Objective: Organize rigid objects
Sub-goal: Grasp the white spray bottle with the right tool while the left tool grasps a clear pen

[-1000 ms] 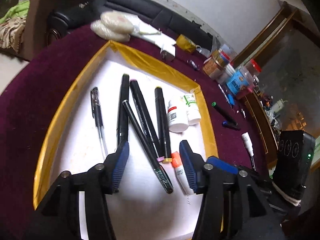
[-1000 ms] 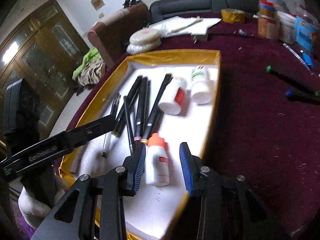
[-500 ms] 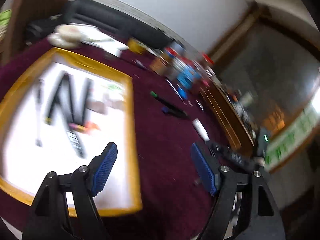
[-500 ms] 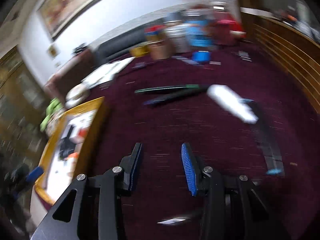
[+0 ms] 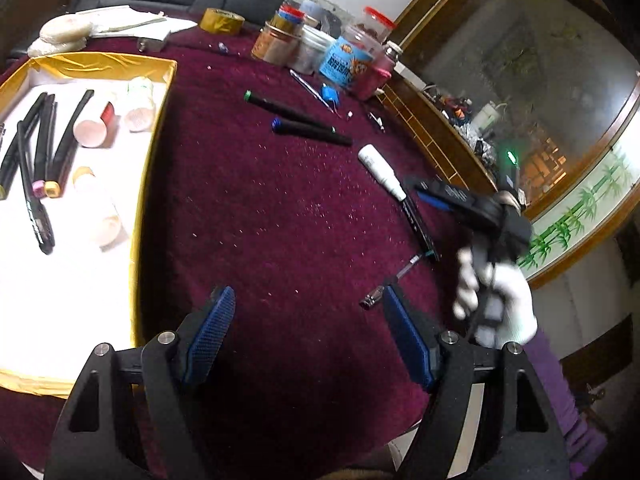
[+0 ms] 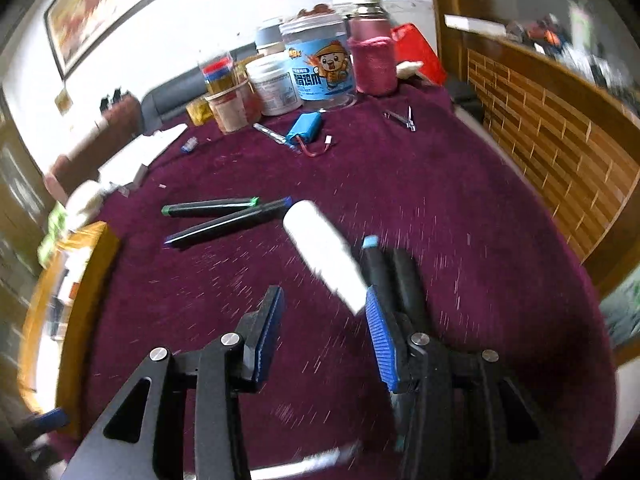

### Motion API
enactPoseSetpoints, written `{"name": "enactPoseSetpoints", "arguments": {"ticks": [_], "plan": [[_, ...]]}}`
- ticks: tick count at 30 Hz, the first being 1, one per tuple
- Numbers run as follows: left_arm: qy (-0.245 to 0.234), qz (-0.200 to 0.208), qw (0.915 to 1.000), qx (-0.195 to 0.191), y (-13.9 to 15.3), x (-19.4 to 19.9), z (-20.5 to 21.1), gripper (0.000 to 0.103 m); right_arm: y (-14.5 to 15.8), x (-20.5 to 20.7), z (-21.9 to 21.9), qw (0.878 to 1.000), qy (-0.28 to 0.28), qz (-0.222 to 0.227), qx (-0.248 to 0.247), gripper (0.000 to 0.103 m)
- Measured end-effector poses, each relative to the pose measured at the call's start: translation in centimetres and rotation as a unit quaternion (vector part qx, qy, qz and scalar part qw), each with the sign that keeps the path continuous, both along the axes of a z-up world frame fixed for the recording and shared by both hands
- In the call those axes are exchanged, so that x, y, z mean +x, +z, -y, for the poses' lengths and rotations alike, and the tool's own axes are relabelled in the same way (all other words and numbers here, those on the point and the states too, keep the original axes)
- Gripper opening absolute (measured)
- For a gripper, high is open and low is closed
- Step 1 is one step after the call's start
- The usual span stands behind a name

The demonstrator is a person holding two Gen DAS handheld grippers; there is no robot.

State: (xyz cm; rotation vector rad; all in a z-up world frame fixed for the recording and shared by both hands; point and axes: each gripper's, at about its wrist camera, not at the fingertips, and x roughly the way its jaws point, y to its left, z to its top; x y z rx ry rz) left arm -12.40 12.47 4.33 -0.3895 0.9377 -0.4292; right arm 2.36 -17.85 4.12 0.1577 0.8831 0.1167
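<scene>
A gold-edged white tray (image 5: 154, 148) at the left holds several black markers (image 5: 44, 148) and small white bottles (image 5: 96, 122). On the maroon cloth lie a green-capped marker (image 5: 288, 110), a blue-capped marker (image 5: 312, 132), a white bottle (image 5: 380, 168), a black pen (image 5: 420, 226) and a small metal-tipped pen (image 5: 390, 284). My left gripper (image 5: 308, 332) is open and empty above the cloth. My right gripper (image 6: 322, 324) is open and empty, with the white bottle (image 6: 324, 258) and black pen (image 6: 380, 276) just ahead of its right finger. It shows in the left wrist view (image 5: 444, 196), held by a white-gloved hand.
Jars and cans (image 6: 316, 68) crowd the table's far side, with a blue battery pack (image 6: 306, 124), nail clippers (image 6: 402, 118) and a tape roll (image 5: 222, 20). A wooden cabinet (image 6: 560, 152) borders the right edge. Papers and a white pad (image 5: 64, 30) lie behind the tray.
Both grippers have swung right, away from the tray to the loose items on the cloth. The right gripper has closed in on the white bottle and black pen and opened wider.
</scene>
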Motion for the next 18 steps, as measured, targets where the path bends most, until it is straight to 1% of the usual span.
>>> {"name": "enactPoseSetpoints", "arguments": {"ticks": [2, 4, 7, 9, 11, 13, 14, 16, 18], "plan": [[-0.005, -0.003, 1.0000, 0.005, -0.2, -0.1, 0.5, 0.076, -0.3, 2.0, -0.7, 0.999, 0.006, -0.001, -0.032, 0.038], [-0.006, -0.002, 0.9999, 0.012, -0.2, -0.3, 0.8, 0.076, -0.8, 3.3, -0.9, 0.999, 0.009, -0.005, -0.046, 0.038], [-0.005, -0.003, 0.9998, 0.017, -0.4, -0.3, 0.9, 0.076, -1.7, 5.1, -1.5, 0.998, 0.017, -0.025, -0.054, 0.038], [-0.006, -0.003, 0.9998, 0.019, -0.4, -0.3, 1.0, 0.076, -2.2, 5.9, -1.6, 0.998, 0.018, -0.032, -0.052, 0.038], [-0.010, -0.003, 0.9997, 0.021, -0.3, -0.4, 1.2, 0.076, -2.6, 6.6, -2.3, 0.997, 0.024, -0.038, -0.063, 0.038], [-0.015, -0.002, 0.9996, 0.023, -0.3, -0.4, 1.5, 0.076, -3.0, 6.7, -3.1, 0.995, 0.031, -0.054, -0.075, 0.026], [-0.018, -0.001, 0.9995, 0.025, -0.3, -0.5, 1.7, 0.076, -2.9, 6.6, -3.3, 0.995, 0.033, -0.055, -0.074, 0.026], [-0.025, 0.003, 0.9992, 0.031, -0.2, -0.6, 2.3, 0.076, -2.8, 5.7, -3.4, 0.996, 0.048, -0.063, -0.050, 0.026], [-0.035, 0.009, 0.9985, 0.040, -0.2, -0.6, 3.0, 0.076, -2.8, 4.8, -3.4, 0.995, 0.054, -0.070, -0.042, 0.026]]}}
